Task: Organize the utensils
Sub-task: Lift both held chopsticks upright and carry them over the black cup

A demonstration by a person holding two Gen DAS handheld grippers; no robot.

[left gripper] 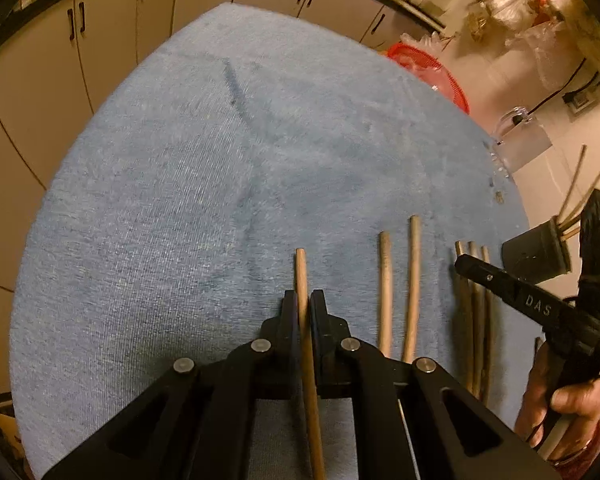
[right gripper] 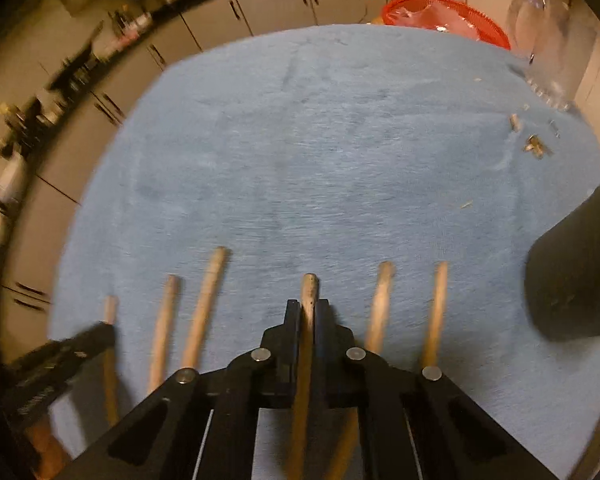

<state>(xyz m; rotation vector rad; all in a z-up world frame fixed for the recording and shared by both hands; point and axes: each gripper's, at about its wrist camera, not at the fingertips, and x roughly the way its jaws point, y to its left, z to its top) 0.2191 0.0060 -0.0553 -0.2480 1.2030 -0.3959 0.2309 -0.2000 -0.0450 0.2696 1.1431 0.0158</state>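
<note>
Several wooden utensil handles lie side by side on a blue towel (left gripper: 220, 200). My left gripper (left gripper: 304, 300) is shut on the leftmost handle (left gripper: 300, 268), which runs back between its fingers. In the right wrist view my right gripper (right gripper: 308, 308) is shut on a wooden handle (right gripper: 310, 286), with two more handles (right gripper: 380, 304) to its right and three (right gripper: 206, 300) to its left. The right gripper (left gripper: 462, 262) also shows from the side over a group of three handles (left gripper: 474, 320). The left gripper (right gripper: 104, 330) appears at the far left, blurred.
A black utensil holder (right gripper: 576, 280) stands on the towel at the right, with thin sticks rising from it (left gripper: 536, 256). A red mesh basket (right gripper: 440, 12) and a clear plastic jug (left gripper: 520, 136) sit at the far edge. Small scraps (right gripper: 534, 146) lie nearby. Cabinets line the background.
</note>
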